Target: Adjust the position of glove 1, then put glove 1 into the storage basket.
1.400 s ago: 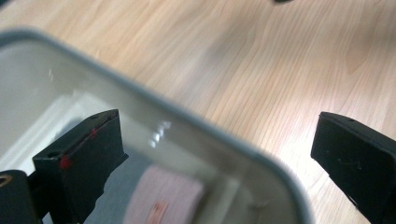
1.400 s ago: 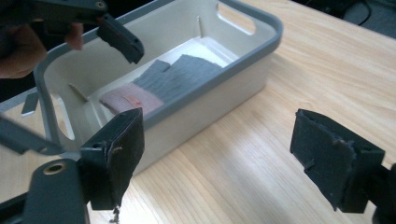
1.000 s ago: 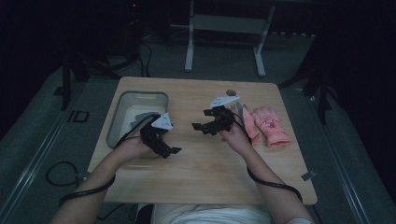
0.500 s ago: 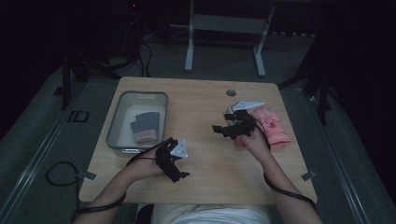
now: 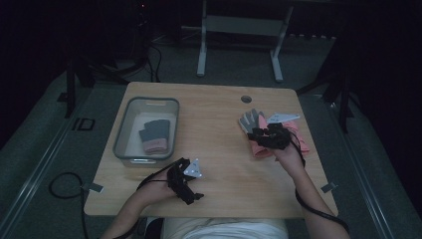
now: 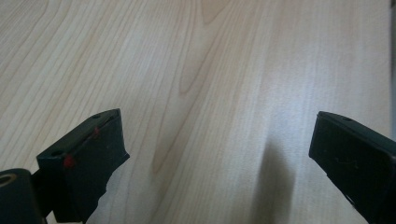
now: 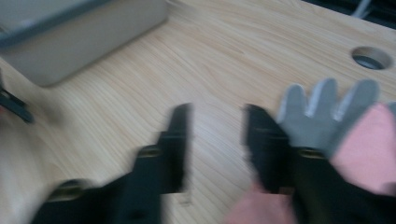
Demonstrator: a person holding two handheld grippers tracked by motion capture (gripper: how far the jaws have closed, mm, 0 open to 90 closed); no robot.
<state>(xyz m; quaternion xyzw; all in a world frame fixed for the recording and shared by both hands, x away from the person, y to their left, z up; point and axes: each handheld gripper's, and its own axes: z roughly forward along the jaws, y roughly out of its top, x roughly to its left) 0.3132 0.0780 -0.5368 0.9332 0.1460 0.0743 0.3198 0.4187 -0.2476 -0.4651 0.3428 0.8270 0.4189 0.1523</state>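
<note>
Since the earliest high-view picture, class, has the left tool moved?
Yes. The left tool has come back from beside the grey plastic bin towards the near edge of the wooden table, where it now hangs open over bare wood.

You are working in what looks like a lab or recording studio: a lone pale wooden table [image 5: 214,149] with a cable hole [image 5: 246,98] stands on grey carpet [image 5: 45,149], the room around you is dark, black stands [image 5: 69,74] flank it, and cables [image 5: 62,186] trail across the floor.
</note>
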